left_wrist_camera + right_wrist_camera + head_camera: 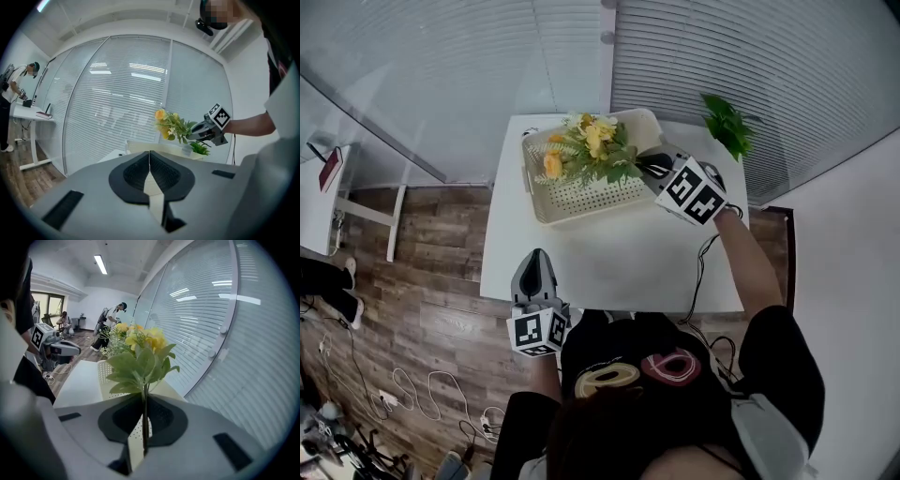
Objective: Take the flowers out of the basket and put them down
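A bunch of yellow and white flowers (586, 150) with green leaves hangs just above the cream perforated basket (581, 195) at the far side of the white table (619, 267). My right gripper (645, 167) is shut on the bunch's thin stem. In the right gripper view the stem runs up between the jaws of the right gripper (144, 401) to the blooms (140, 345), with the basket (108, 376) below. My left gripper (534, 255) hovers over the table's near left edge, shut and empty. The left gripper view has its own jaws (149, 153) in front, the lifted flowers (171, 125) beyond.
A small green potted plant (728, 127) stands at the table's far right corner. Glass walls with blinds close off the far side. To the left are a white desk (319, 202) and loose cables (422, 394) on the wooden floor. A person (18, 84) works at a desk far off.
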Tool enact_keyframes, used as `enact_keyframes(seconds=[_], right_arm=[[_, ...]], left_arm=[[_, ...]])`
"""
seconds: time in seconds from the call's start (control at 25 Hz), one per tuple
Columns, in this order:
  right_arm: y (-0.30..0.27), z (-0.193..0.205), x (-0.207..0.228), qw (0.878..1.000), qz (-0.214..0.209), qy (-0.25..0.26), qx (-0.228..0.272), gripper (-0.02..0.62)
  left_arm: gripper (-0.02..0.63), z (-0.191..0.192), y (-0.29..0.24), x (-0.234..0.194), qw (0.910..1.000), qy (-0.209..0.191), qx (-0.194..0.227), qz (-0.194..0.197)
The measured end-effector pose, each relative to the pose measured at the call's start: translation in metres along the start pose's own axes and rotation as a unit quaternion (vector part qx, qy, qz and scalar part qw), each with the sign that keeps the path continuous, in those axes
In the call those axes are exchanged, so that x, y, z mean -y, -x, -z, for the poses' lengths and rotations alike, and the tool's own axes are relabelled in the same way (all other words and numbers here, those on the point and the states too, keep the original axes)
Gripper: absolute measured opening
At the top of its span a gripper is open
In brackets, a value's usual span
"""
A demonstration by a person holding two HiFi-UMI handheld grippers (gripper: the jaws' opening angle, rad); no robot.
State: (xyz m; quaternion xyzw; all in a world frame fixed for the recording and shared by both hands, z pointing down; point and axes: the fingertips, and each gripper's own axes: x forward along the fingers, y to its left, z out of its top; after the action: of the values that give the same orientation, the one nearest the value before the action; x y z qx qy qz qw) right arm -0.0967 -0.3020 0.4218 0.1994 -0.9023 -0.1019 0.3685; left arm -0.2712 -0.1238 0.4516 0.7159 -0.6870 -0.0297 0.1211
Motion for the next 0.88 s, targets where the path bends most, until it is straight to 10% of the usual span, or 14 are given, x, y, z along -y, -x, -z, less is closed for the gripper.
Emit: enact_keyframes(seconds=[0.88], right_arm=[[0.096,0.079,0.015,0.994,0.084,-0.07,-0.014,0.034]], left_arm=[[0.018,0.006,-0.021,0.077,0.9975,-0.026,-0.008,0.065]])
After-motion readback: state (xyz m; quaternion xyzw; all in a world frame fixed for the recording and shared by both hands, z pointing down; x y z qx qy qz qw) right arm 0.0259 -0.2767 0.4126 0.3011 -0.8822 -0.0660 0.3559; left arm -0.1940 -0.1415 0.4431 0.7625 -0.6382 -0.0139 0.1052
